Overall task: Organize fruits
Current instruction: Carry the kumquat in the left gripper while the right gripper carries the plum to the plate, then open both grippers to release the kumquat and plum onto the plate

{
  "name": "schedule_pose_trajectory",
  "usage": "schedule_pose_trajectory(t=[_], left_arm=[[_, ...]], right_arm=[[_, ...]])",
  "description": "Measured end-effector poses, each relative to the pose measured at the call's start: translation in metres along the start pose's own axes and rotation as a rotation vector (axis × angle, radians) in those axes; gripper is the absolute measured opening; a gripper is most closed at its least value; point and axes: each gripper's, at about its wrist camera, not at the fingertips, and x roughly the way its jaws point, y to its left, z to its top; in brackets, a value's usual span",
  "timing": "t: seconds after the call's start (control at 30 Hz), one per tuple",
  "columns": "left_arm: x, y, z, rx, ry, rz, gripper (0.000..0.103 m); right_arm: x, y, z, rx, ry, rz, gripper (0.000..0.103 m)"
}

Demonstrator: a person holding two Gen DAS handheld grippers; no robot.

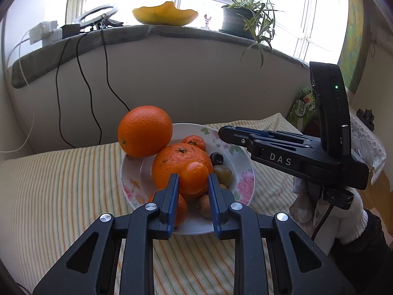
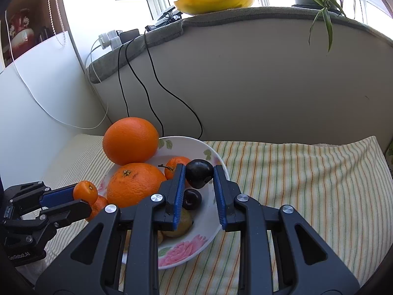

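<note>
Currently I have one fruit in each hand. The left gripper [image 1: 192,180] has its fingers pinching a small kumquat-like orange fruit [image 1: 194,177]; the right gripper [image 2: 199,175] pinches a dark cherry [image 2: 199,173] at its widest part. Both are held over the floral plate [image 2: 186,250], which sits on a striped cloth near the worktop's back edge.

On the plate: a large orange [image 2: 130,144] at the far left rim, a big mandarin [image 2: 135,184], small mandarins, a second cherry [image 2: 192,198], yellow-green fruits.

Handling, my judgement:
- Cherry: light, glossy, slippery, soft. Gentle squeeze across the middle; the stem is too thin to trust.
- Small orange fruit: light, thin-skinned, bruises easily.
- Large orange: heavy, firm, pebbled skin grips well. It perches on the rim and could roll; take it across the equator.
</note>
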Motion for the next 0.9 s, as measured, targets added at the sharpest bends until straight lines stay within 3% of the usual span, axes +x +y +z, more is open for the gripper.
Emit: schedule_pose_trajectory(t=[0.9], left_arm=[[0.012,-0.014,-0.001,0.02,0.013,0.0,0.022]], right_arm=[[0.002,0.004,-0.004,-0.01,0.01,0.037,0.025]])
